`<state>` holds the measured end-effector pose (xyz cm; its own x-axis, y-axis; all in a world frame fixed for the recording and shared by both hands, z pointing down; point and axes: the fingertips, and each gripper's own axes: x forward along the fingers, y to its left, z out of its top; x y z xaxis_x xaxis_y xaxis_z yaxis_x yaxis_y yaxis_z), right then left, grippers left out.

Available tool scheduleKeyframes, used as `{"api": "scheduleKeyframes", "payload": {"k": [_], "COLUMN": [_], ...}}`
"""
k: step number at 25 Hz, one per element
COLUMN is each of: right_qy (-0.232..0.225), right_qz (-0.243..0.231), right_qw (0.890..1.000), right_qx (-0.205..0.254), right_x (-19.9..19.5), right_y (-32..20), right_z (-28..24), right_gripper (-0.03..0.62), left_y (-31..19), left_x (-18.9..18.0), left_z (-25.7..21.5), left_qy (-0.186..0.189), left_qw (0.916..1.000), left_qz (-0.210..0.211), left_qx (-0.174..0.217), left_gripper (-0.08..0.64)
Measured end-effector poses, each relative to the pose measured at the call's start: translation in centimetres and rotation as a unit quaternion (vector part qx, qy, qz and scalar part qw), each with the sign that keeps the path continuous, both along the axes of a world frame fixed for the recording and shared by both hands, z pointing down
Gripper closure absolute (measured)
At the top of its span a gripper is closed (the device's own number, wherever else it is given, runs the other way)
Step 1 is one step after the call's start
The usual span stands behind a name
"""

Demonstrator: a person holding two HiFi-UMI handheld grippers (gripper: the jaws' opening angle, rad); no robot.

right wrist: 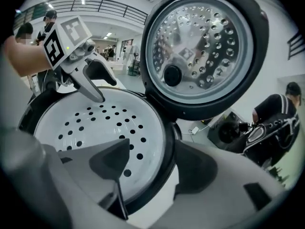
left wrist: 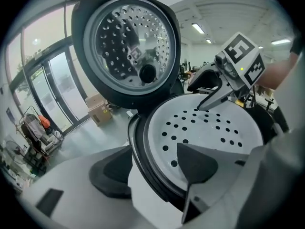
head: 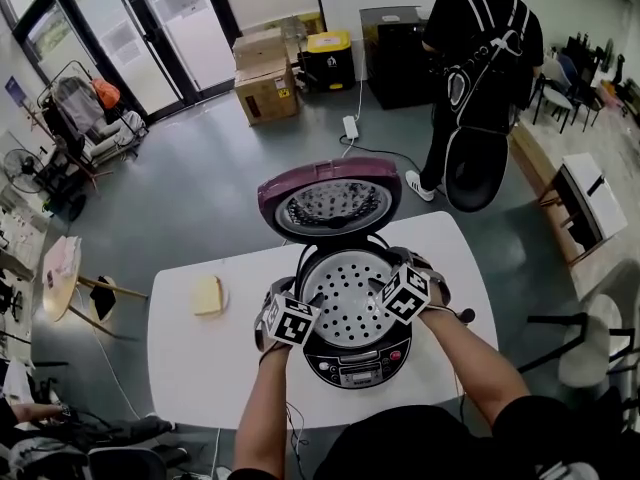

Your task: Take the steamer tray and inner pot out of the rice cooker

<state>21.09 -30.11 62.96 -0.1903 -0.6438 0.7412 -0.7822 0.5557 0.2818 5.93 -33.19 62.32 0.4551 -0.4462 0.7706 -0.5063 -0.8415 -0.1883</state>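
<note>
A white table (head: 190, 368) carried a rice cooker (head: 355, 363) near its front edge, with the control panel facing the person holding the grippers. Beyond the table a person in black (head: 480, 58) stood on the grey floor, back turned, and a cardboard box (head: 265, 93) sat near the glass doors. The cooker's purple lid (head: 330, 200) stood fully open, tilted back, its perforated metal inner plate showing. The white steamer tray (head: 345, 293), dotted with round holes, sat level in the mouth of the cooker; the inner pot beneath it could not be made out.

The 2 grippers met the cooker from opposite sides. The left gripper (left wrist: 152, 168) straddled the left rim, 1 jaw over the tray and 1 outside the cooker's wall, jaws about half apart and not visibly pressing. The right gripper (right wrist: 152, 163) straddled the right rim in the same way, half apart, with rim and tray edge between its jaws. A small pale yellow item (head: 208, 296) lay on the table, well to the left of the cooker.
</note>
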Motion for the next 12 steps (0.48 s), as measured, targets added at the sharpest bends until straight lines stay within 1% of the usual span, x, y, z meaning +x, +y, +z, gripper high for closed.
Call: {"api": "scheduleKeyframes", "payload": {"k": [2,5,6,8,11,12], "right_qy": [0.014,0.031,0.034,0.036,0.037,0.034], "right_qz": [-0.006,-0.012,-0.013,-0.012,-0.007,-0.004], "right_qw": [1.0,0.999,0.999,0.999,0.999,0.999], "right_qx": [-0.003,-0.005,-0.003,0.0,0.01,0.013], "right_x": [0.3,0.6,0.6,0.7,0.6,0.6], "right_y": [-0.2,-0.6,-0.7,-1.0,-1.2,-1.2], "right_z": [0.5,1.1,1.1,0.9,0.7,0.6], "right_gripper": [0.343,0.378,0.386,0.417,0.482,0.485], "left_y": [-0.2,-0.7,-0.9,-1.2,-1.4,-1.4], "left_x": [0.2,0.2,0.2,0.1,0.1,0.1], "left_z": [0.2,0.8,0.8,0.7,0.4,0.4], "left_qy": [-0.013,-0.038,-0.044,-0.048,-0.044,-0.043], "left_qw": [0.9999,0.9988,0.9983,0.9979,0.9981,0.9981], "left_qz": [0.005,0.016,0.018,0.019,0.015,0.013], "left_qx": [0.009,0.027,0.033,0.038,0.04,0.041], "left_gripper": [0.291,0.336,0.341,0.364,0.376,0.385]}}
